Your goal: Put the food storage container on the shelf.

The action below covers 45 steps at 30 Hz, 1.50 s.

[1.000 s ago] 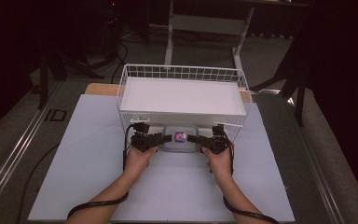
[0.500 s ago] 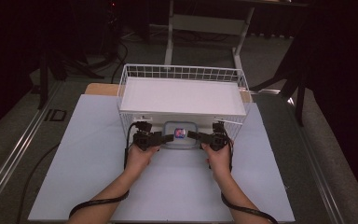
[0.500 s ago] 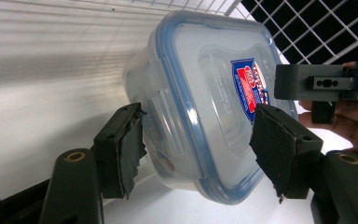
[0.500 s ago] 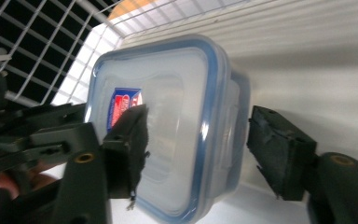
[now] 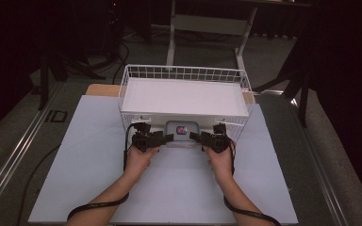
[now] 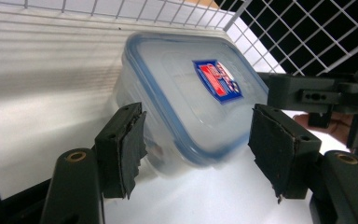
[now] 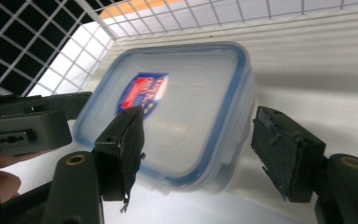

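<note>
Your clear plastic box point(image 6: 186, 100), with its blue-rimmed lid and a red-and-blue label point(image 6: 216, 80) whose print is too blurred to read, sits on the counter point(image 5: 89, 155) tight against the near wall of the white wire basket point(image 5: 185, 75). The left tongs point(image 5: 169, 138) and right tongs point(image 5: 193, 136) face each other across it, each spread wide with the box's end between its jaws and no pad visibly touching. In the left gripper view the box lies between both pads, and the right gripper view shows the same from the other end. The counter is covered in pale white sheeting, with open surface to both sides and towards you. Beyond it the room is dark, with grey floor, cables and a stand's legs.
</note>
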Tool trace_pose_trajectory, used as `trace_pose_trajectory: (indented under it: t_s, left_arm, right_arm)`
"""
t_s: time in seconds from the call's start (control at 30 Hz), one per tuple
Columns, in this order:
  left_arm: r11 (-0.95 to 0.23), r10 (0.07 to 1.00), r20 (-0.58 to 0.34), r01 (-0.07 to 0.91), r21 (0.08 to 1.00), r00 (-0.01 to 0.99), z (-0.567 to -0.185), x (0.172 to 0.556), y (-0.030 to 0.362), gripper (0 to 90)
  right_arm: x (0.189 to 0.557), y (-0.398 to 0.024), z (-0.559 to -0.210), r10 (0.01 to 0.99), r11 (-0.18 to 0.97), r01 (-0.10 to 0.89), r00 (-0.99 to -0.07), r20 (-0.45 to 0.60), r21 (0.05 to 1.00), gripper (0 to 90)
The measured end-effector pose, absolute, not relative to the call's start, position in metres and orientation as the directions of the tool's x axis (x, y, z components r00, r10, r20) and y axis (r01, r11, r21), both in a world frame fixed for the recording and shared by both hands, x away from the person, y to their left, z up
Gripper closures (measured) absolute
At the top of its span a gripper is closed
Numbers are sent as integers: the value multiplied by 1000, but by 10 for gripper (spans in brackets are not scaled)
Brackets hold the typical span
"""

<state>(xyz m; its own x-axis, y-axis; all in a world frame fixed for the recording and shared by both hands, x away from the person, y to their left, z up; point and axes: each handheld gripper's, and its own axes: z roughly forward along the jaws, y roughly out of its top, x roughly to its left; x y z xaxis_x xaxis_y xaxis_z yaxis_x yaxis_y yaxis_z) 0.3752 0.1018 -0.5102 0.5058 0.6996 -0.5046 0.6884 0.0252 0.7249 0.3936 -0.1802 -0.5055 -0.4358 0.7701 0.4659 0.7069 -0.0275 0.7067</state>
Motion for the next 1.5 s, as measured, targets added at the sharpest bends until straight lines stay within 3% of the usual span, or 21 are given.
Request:
trace_pose_trajectory:
  t_s: [0.33, 0.53, 0.57, 0.8, 0.87, 0.9, 1.17, 1.33, 1.5]
  left_arm:
    - [-58, 693, -442, 655, 753, 570, -492, 342, 110, 368]
    - [-137, 632, -433, 643, 754, 643, -487, 321, 113, 364]
    - [-150, 618, -425, 629, 762, 662, -486, 317, 114, 290]
    - [-170, 559, -424, 598, 783, 713, -481, 290, 119, 168]
    - [-176, 573, -390, 573, 800, 721, -480, 282, 120, 28]
    - [-184, 580, -376, 566, 804, 722, -480, 278, 121, 17]
    - [-173, 600, -328, 519, 837, 729, -483, 255, 137, 17]
    - [-212, 630, -247, 468, 858, 736, -489, 231, 147, 17]
    - [-175, 637, -278, 486, 856, 719, -496, 225, 160, 17]
  right_arm:
    - [361, -181, -481, 768, 49, 645, -512, 384, 763, 341]
    - [343, -176, -477, 748, 88, 624, -557, 362, 777, 354]
    - [339, -174, -477, 742, 92, 627, -562, 367, 774, 354]
    - [329, -170, -480, 731, 111, 619, -581, 358, 778, 384]
    - [325, -167, -483, 732, 131, 601, -595, 331, 789, 384]
    - [325, -166, -483, 727, 128, 603, -597, 340, 787, 384]
    - [318, -161, -480, 744, 166, 567, -609, 275, 807, 384]
    - [320, -161, -482, 744, 164, 569, -608, 278, 805, 384]
    - [321, -159, -486, 748, 178, 570, -608, 266, 802, 400]
